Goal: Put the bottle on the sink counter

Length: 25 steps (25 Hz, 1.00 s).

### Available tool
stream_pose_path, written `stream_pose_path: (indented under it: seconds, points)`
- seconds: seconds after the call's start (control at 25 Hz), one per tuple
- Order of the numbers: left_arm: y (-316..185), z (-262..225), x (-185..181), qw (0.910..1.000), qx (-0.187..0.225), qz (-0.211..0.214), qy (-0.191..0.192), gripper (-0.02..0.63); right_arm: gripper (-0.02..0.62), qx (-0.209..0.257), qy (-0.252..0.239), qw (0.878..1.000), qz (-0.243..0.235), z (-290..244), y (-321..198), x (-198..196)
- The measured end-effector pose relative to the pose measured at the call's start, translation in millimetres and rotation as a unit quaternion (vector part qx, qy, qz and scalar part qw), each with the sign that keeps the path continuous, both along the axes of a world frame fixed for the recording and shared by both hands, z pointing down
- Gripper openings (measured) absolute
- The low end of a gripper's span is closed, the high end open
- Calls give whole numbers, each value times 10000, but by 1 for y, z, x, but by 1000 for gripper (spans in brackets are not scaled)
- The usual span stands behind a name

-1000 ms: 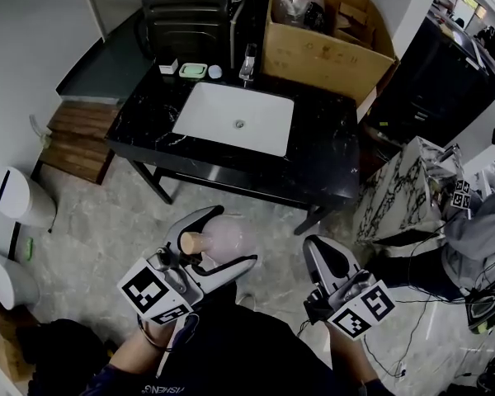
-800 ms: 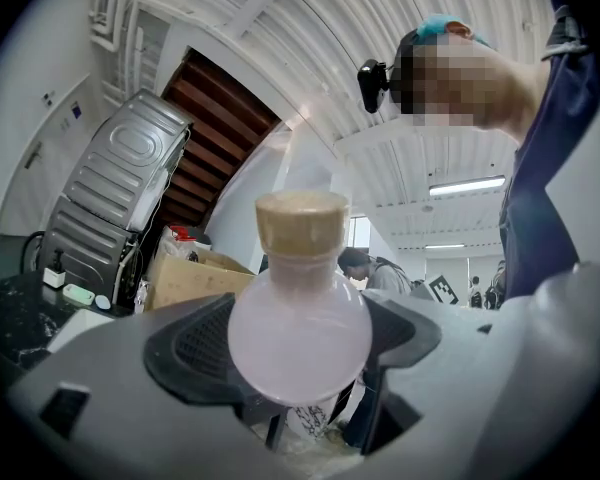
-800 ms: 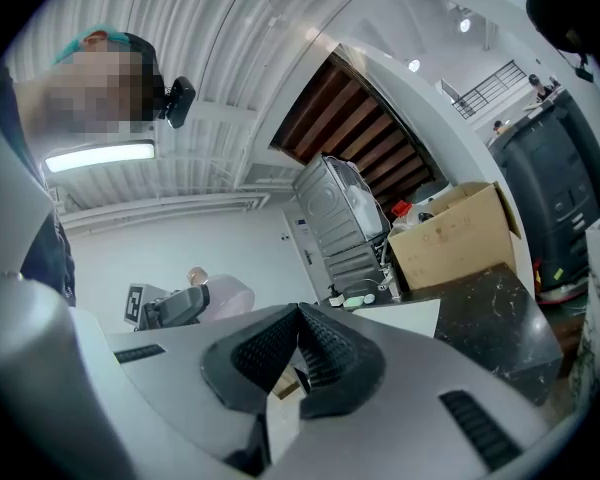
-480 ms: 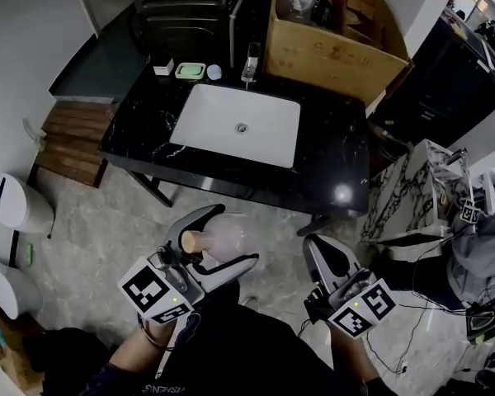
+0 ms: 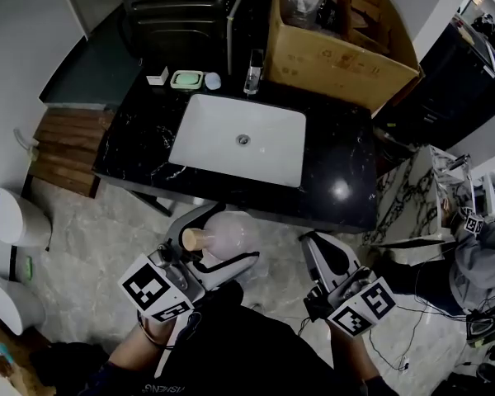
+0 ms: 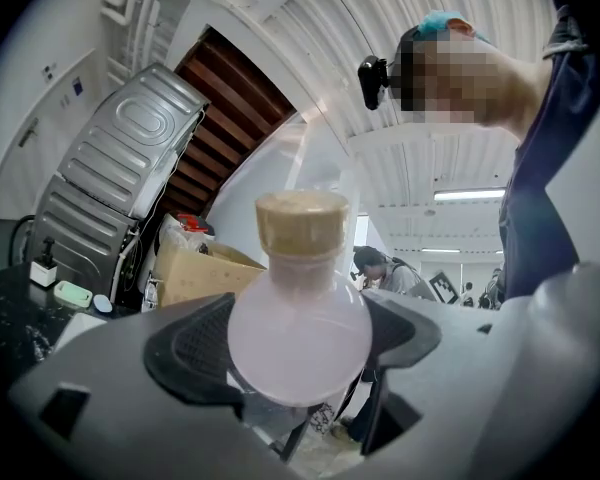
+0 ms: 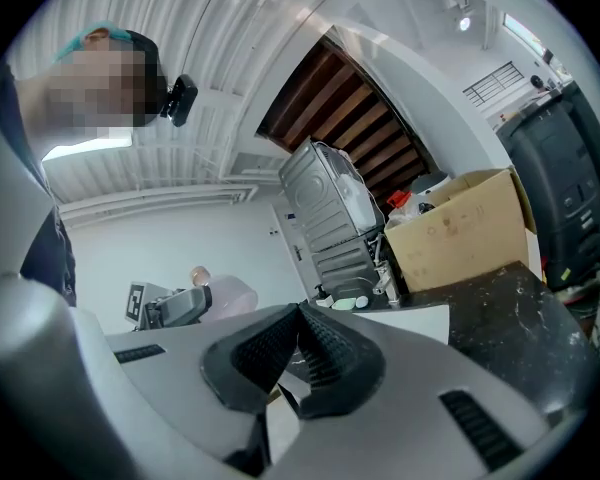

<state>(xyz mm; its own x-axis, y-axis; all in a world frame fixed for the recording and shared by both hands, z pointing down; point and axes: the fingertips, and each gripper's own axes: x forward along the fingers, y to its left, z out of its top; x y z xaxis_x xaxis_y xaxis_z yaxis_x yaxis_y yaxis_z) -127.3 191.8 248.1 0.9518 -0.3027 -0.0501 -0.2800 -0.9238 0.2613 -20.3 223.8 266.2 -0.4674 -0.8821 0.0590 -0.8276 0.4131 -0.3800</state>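
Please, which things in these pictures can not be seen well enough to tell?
- Bottle fill level: its cloudy wall hides it, left gripper view.
- Box contents: head view, cut off by the top edge.
- Small items behind the sink: head view, too small to name.

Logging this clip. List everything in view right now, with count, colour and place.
bottle: one, pale pink with tan cap, in the left claw, over the floor in front of the counter
sink counter: one, black marbled, ahead
basin: one, white, set in the counter
faucet: one, metallic, behind the basin
soap dish: one, green, counter's back left
cardboard box: one, brown, behind the counter's right end
bins: two, white, floor at far left
left claw: one, grey, shut on the bottle
right claw: one, grey, shut, empty
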Motion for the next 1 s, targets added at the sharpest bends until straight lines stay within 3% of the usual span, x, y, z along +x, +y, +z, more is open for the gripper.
stream_pose_path:
  seconds: [0.48,1.0]
  points:
    - [-71,-1,-14,9997,-40,212,-74,391,26,-2,-46,9997,239,-8,-65,-15]
    - [-97,8,-9,9993,-106,323,-167,391,26,-48,-120,9992,378,2,-91,-9]
